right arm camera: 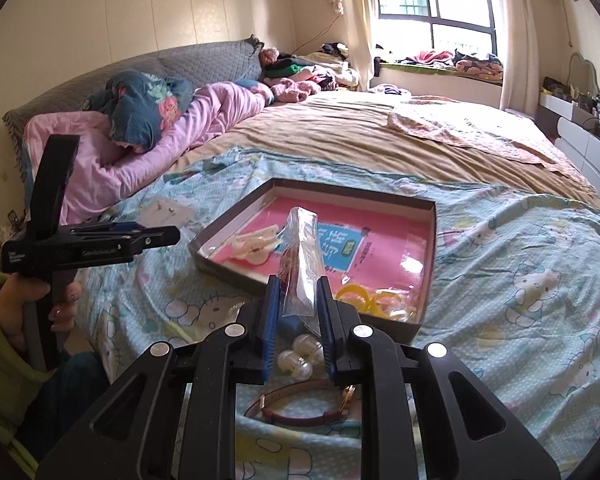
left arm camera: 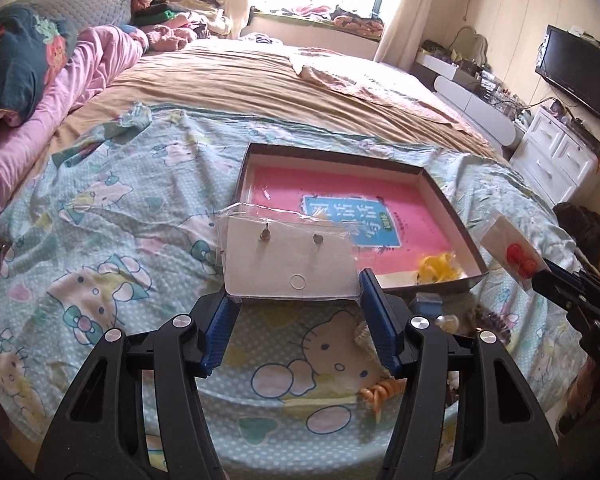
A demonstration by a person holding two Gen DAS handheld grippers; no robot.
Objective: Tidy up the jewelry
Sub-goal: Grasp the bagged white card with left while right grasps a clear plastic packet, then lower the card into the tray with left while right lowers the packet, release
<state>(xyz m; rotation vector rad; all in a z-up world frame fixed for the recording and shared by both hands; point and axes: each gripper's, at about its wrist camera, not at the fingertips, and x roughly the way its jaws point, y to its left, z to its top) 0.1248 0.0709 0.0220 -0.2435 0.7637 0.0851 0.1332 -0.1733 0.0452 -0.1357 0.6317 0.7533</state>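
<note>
Transfer step, both packets lifted clear of the bedsheet [left arm camera: 112, 208]. Left gripper [left arm camera: 296, 292]: pinched on an earring card [left arm camera: 288, 260] in clear wrap, held level just short of the tray [left arm camera: 452, 216]. Right gripper [right arm camera: 298, 300]: pressed together on a clear packet [right arm camera: 302, 248] with red pieces, held edge-on above the tray's near rim. Next move, as judged: carrying each over the rim, then release. Tray contents: pink liner, yellow rings [right arm camera: 364, 300], a white item [right arm camera: 256, 246]. Watch strap [right arm camera: 300, 410] and pale beads [right arm camera: 300, 354] left outside on the sheet.
</note>
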